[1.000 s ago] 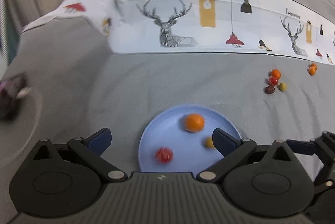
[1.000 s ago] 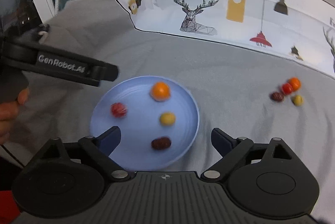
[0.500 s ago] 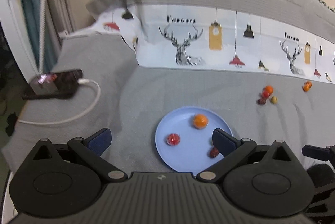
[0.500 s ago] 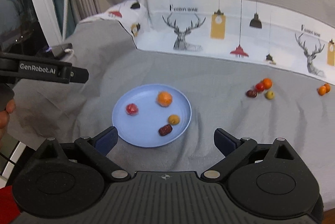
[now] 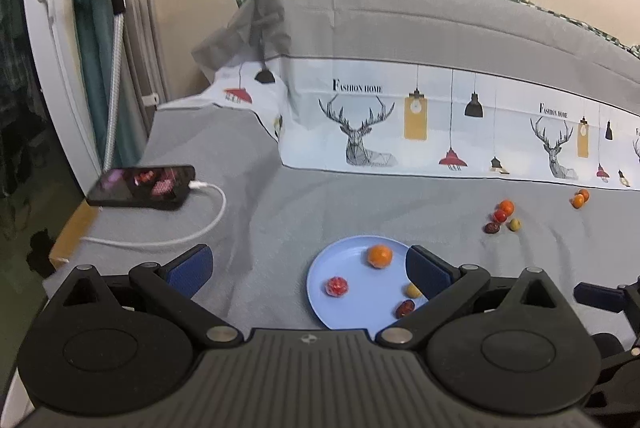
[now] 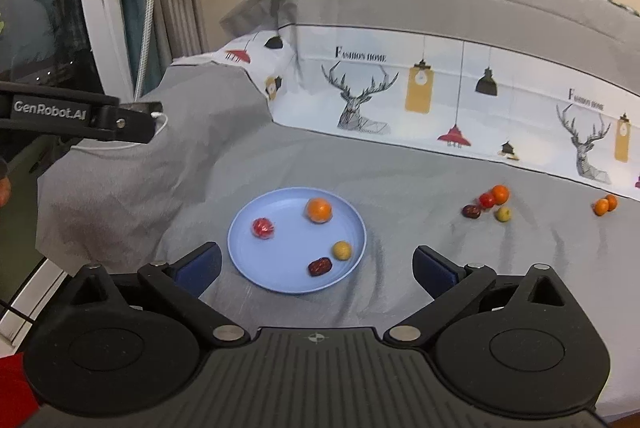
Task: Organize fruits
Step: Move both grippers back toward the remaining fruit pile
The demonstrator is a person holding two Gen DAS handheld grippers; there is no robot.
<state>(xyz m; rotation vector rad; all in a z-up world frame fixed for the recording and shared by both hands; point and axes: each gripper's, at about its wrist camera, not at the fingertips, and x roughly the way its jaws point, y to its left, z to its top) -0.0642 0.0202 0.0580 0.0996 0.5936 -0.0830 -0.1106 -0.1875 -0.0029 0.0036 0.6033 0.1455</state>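
A phone (image 5: 142, 187) with its screen lit lies at the left edge of the grey bed (image 5: 304, 204), a white cable (image 5: 192, 228) plugged into it. A deer-print quilt (image 5: 400, 132) lies folded behind.

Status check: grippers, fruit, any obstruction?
Left gripper and right gripper open, empty. Four fruits on plate; six loose on blanket. Nothing in the way.

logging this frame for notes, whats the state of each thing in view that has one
left hand-held gripper: open, empty
right hand-held gripper: open, empty
round light blue plate: upright on the grey bedsheet, holding four fruits
orange round fruit: on plate
red fruit: on plate
small yellow fruit: on plate
dark red date: on plate
black phone: screen lit, white cable plugged in
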